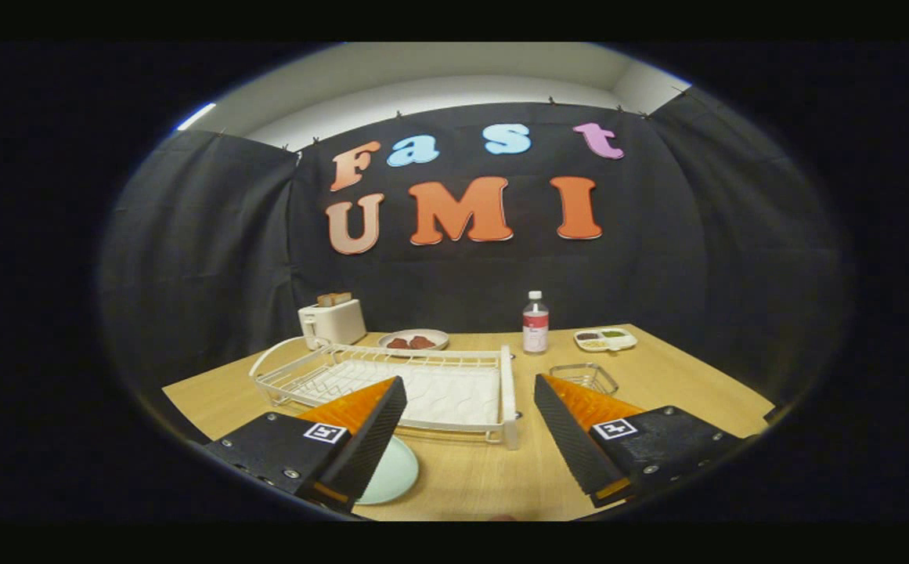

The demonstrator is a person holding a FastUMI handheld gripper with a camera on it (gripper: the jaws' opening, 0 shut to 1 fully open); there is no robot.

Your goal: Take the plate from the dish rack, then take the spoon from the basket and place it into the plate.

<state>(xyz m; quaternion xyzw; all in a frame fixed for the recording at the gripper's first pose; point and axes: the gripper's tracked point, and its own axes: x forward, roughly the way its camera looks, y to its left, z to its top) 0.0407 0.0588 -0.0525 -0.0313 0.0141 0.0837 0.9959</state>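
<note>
A pale green plate [393, 474] lies flat on the wooden table [485, 478], in front of the dish rack and partly hidden under my left finger. The white wire dish rack [505, 392] stands just ahead of the fingers with no dishes in it. A small wire basket [586, 377] sits to the rack's right, just beyond my right finger; I cannot make out what lies inside it. My gripper [470, 384] is open, held above the table with nothing between its fingers.
Behind the rack stand a white toaster [333, 321] holding bread, a plate of dark food [413, 340], a clear bottle with a red label [535, 323] and a divided white tray [605, 338]. Black cloth walls close in the table's back and sides.
</note>
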